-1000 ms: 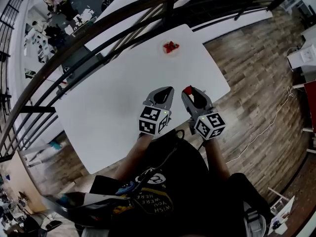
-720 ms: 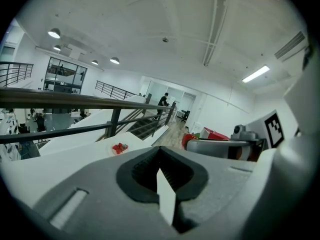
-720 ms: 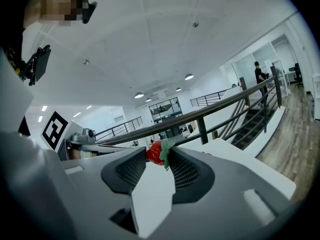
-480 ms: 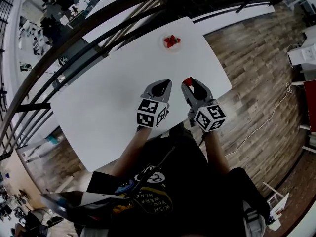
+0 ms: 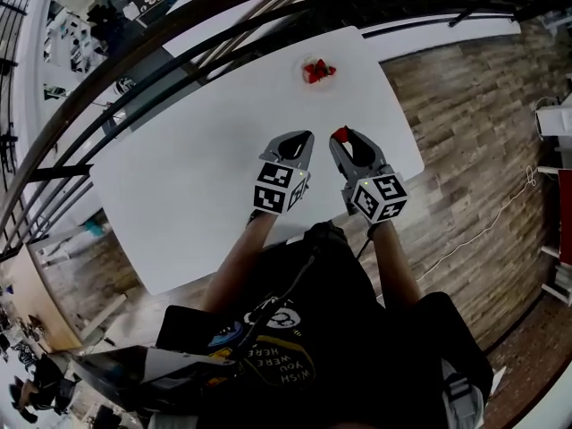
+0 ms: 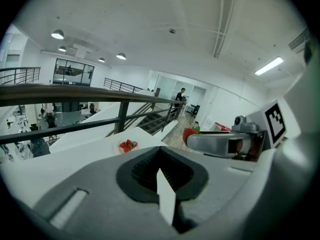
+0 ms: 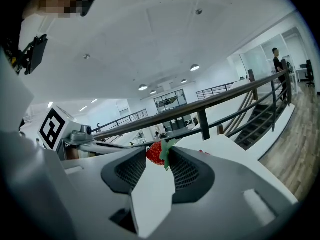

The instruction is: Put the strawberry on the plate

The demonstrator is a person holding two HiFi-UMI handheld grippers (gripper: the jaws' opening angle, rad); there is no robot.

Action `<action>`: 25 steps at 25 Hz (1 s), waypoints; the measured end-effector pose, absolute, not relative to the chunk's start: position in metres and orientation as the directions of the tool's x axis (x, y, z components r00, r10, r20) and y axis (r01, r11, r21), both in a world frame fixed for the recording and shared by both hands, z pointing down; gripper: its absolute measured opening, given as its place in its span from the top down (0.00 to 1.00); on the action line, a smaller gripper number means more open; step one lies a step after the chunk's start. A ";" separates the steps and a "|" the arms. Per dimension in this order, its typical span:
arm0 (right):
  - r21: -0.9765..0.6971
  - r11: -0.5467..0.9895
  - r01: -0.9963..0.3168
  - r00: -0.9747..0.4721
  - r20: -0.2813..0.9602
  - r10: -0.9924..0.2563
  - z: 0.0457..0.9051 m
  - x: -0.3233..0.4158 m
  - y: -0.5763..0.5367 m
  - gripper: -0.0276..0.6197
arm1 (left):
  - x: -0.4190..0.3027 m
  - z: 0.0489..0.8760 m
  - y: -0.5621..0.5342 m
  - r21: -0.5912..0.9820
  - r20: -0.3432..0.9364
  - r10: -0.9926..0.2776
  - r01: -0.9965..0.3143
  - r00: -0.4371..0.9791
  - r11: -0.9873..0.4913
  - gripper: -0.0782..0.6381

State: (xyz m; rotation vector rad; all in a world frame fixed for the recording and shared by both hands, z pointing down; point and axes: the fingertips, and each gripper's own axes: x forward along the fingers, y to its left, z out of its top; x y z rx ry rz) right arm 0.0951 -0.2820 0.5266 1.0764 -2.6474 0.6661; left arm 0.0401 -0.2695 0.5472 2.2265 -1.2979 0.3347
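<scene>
My right tongs [image 5: 342,139] are clamped on the strawberry [image 5: 340,135]. The pads stand part-way spread around it, and they grip it only at their very tips, above the near part of the tabletop [image 5: 197,195]. My left tongs [image 5: 299,143] are closed on nothing, just beside the right ones.

With so little of the pads on the fruit, I think a jolt on the way over could let it slip out. Squeezing harder would likely bruise it.

The plate [image 5: 305,75] sits well ahead, near the far edge of the tabletop. A few berries [image 5: 319,70] lie on it, so a strawberry let go from high up might bounce off them and roll over the edge towards the railing [image 5: 179,43].

The tabletop between the tongs and the plate is bare, so nothing stands in the way.
</scene>
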 end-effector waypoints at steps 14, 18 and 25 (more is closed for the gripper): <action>-0.342 0.648 -0.681 -0.728 0.411 -0.549 0.569 0.091 -0.332 0.72 | 0.040 0.581 -0.314 0.335 0.513 -0.702 -0.869 0.493 -0.366 0.88; -0.340 0.657 -0.672 -0.734 0.422 -0.532 0.577 0.087 -0.346 0.72 | 0.039 0.589 -0.325 0.337 0.525 -0.700 -0.873 0.484 -0.352 0.88; -0.341 0.672 -0.658 -0.743 0.438 -0.505 0.591 0.078 -0.369 0.72 | 0.030 0.603 -0.347 0.349 0.542 -0.700 -0.882 0.465 -0.316 0.88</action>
